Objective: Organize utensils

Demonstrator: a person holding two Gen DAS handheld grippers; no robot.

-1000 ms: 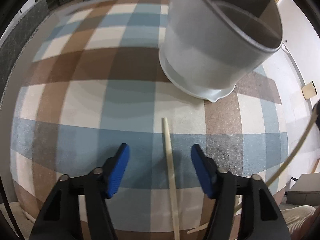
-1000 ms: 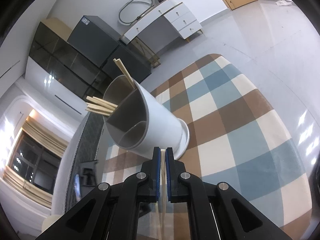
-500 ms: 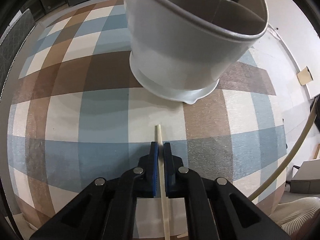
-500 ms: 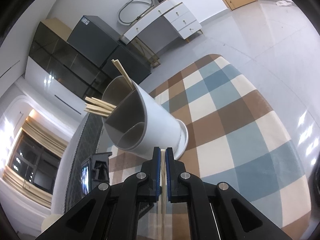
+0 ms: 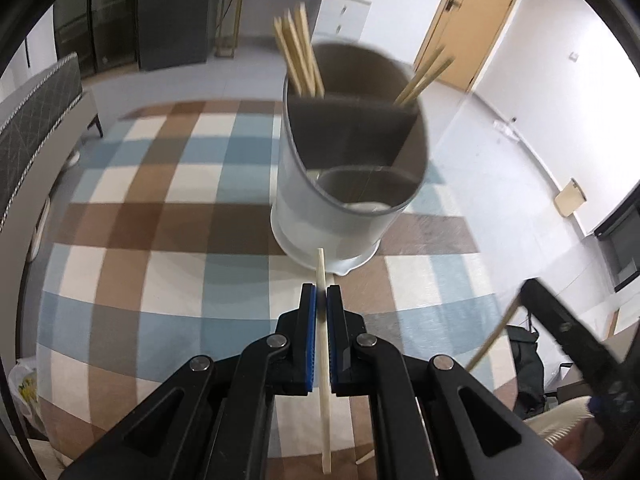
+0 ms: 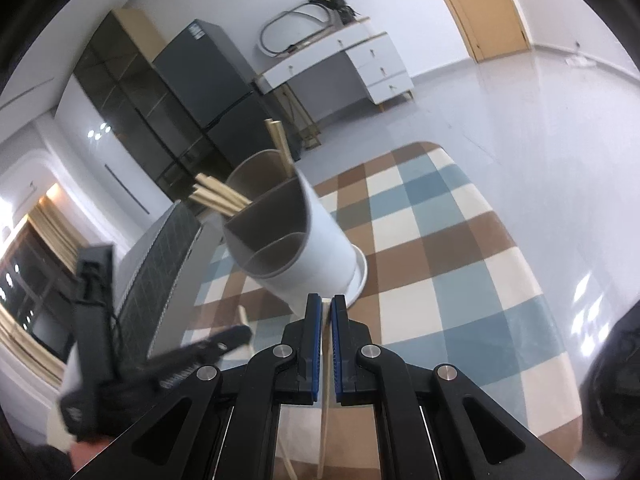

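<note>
A white divided utensil holder stands on the checked tablecloth. Several chopsticks stand in its far compartments; the near compartment looks empty. My left gripper is shut on a pale chopstick, lifted and pointing at the holder's base. My right gripper is shut on another chopstick, just short of the holder. The right gripper also shows in the left wrist view, low right. The left gripper shows in the right wrist view, low left.
A grey padded chair back stands at the table's left edge. The table's far edge drops to the floor. A dark cabinet and a white desk stand by the far wall.
My left gripper closed on the chopstick that lay on the cloth and has lifted it, tilting up so the holder's open top shows. My right gripper stayed shut on its chopstick.
</note>
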